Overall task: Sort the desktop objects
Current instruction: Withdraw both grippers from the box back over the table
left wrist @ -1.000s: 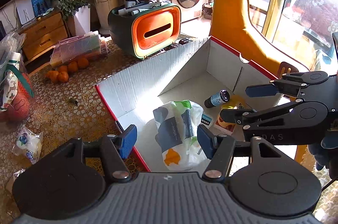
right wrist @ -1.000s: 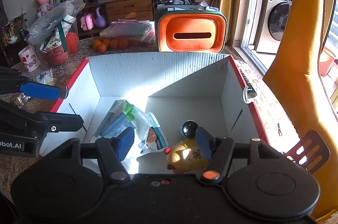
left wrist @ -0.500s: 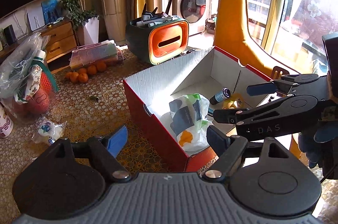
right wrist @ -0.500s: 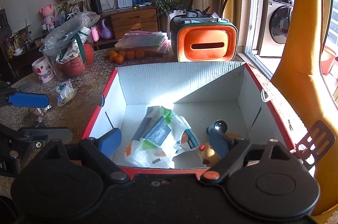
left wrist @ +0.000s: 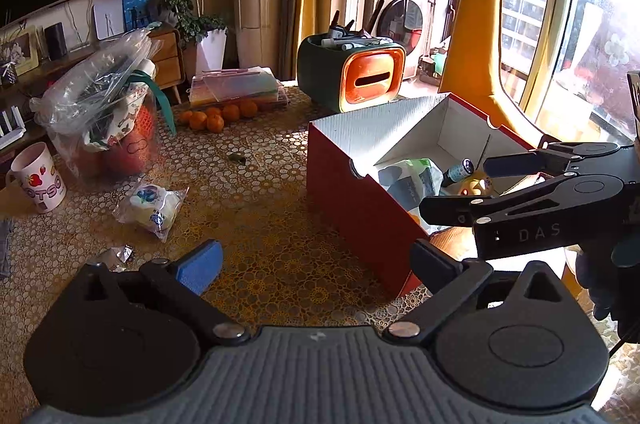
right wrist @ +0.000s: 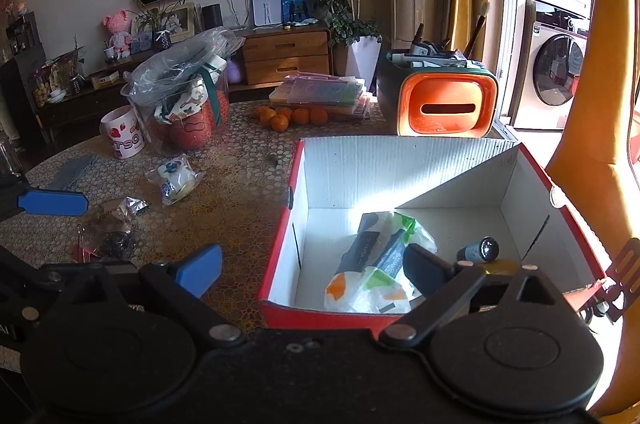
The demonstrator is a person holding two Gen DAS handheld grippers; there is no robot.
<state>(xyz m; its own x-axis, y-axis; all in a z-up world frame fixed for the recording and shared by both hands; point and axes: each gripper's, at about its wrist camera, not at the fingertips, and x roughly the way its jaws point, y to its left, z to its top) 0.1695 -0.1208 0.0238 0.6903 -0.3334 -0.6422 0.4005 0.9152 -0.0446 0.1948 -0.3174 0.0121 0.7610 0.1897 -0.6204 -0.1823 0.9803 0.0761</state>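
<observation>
Left tool (left wrist: 314,266): jaws opening, spread wide, nothing between them; only patterned table (left wrist: 260,207) under the gap. Right tool (right wrist: 312,270): jaws likewise opening, wide, gripping nothing; blue pad over the table, dark pad over the near rim of the red box (right wrist: 340,316).

Red box with white inside sits on the table, ahead and right of the left tool, directly ahead of the right tool. Inside: white printed pouch (right wrist: 376,272) lying flat near the front wall; small dark bottle (right wrist: 478,250) on its side just right of the pouch; yellow item (left wrist: 474,185) beside the bottle, mostly hidden in the right wrist view.

Loose on the table, left of the box: clear packet with blue print (left wrist: 150,205), ahead of the left tool; crumpled foil wrapper (right wrist: 120,207) nearer, close to the left tool's blue pad; small dark clump (right wrist: 116,244) just beside it. Mug (right wrist: 122,131), bagged jar (right wrist: 182,103), oranges (right wrist: 290,115) and orange organizer (right wrist: 440,103) farther back.

Both tools pitched downward, side by side, right one seen at the right edge of the left wrist view, gloved hand (left wrist: 612,288) behind it.
</observation>
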